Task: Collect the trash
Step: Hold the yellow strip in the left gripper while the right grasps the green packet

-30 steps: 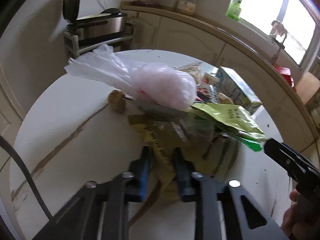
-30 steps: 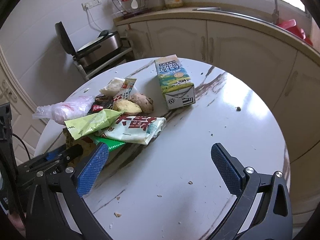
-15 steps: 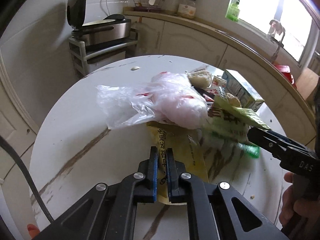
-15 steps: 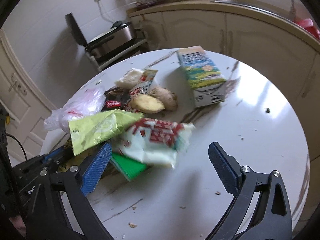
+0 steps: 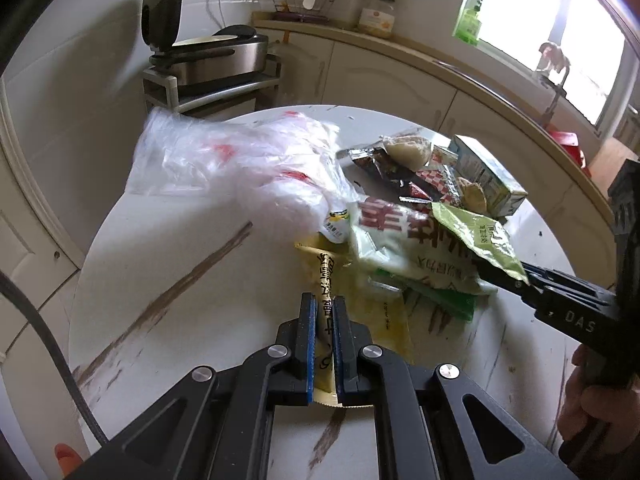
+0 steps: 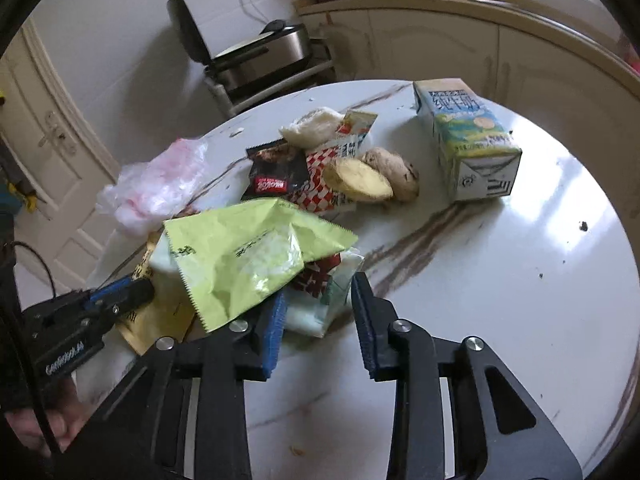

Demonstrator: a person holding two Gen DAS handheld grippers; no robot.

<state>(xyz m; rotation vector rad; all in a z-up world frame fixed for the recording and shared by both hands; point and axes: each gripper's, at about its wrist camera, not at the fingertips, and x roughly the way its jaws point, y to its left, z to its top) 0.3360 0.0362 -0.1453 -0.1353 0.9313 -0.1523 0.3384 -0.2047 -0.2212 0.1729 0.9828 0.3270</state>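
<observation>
Kitchen, round white table [image 6: 500, 280], trash heaped on its left half. Left gripper [image 5: 324, 312] clamped on yellow wrapper [image 5: 360, 304] at heap's near edge. Right gripper [image 6: 318, 312] jaws closing, white-red bag [image 6: 320, 300] between them, pads not pressing. Green wrapper [image 6: 248, 256] on top. Milk carton [image 6: 468, 140] beyond heap, apart.

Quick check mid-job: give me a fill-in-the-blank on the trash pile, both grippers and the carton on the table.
1. The left gripper is shut on the ____ wrapper.
2. The right gripper is closing, with the white packet between its jaws, under the light ____ bag.
3. The milk carton lies on its ____ on the table, apart from the pile.
4. The crumpled clear ____ bag sits at the pile's left end in the left wrist view.

Missing words: yellow; green; side; plastic
</observation>
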